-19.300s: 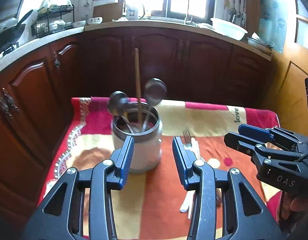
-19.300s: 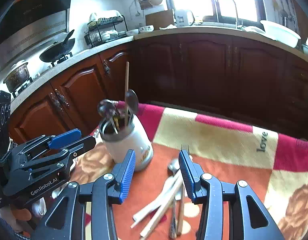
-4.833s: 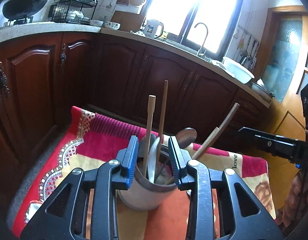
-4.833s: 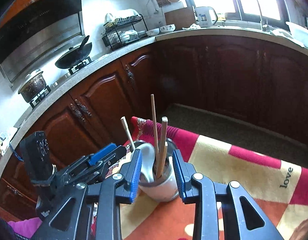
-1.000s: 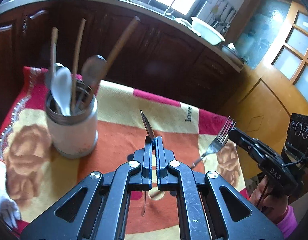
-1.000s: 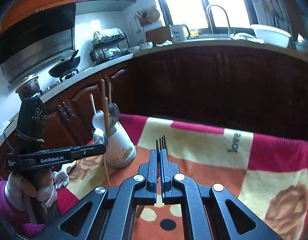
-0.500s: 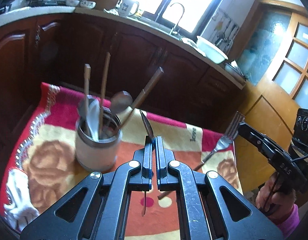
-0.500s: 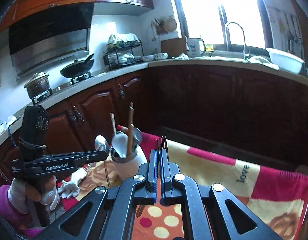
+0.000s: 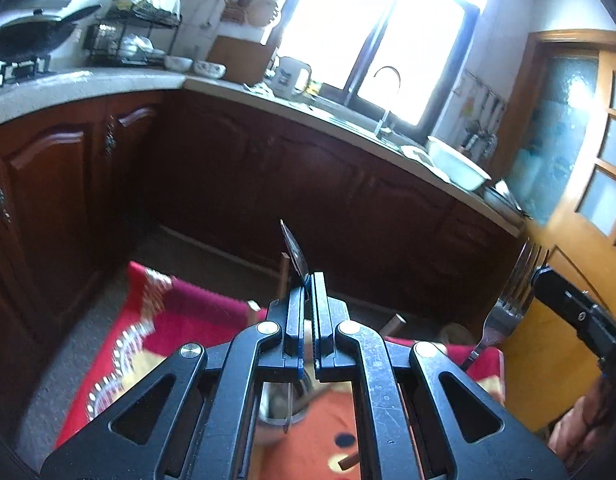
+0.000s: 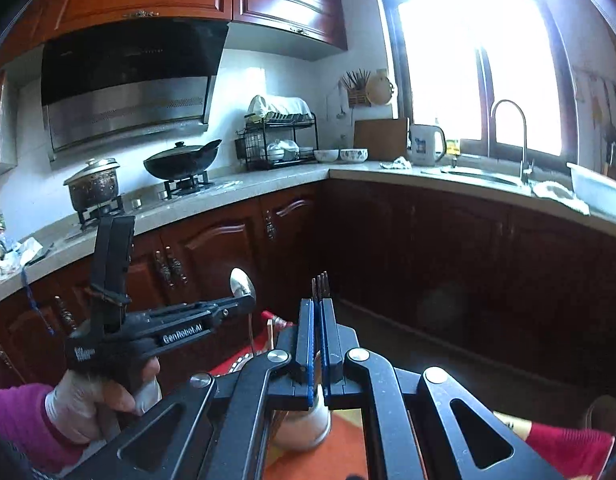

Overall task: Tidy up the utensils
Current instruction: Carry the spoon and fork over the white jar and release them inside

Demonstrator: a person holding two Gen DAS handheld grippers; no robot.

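Both utensils have risen from the table since the earlier frame: spoon (image 10: 242, 283) clenched in the left gripper (image 9: 308, 280), fork (image 9: 512, 300) clenched in the right gripper (image 10: 317, 304). Utensil jar (image 10: 308, 424) stands below at 6 o'clock on the patterned cloth (image 9: 180, 312); kitchen cabinets (image 9: 236, 184) lie beyond at 12 o'clock.

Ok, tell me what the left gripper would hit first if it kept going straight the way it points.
Probably nothing close: past the left gripper and its spoon lies open floor, then the dark wooden cabinet doors under the counter. Depth is hard to judge.
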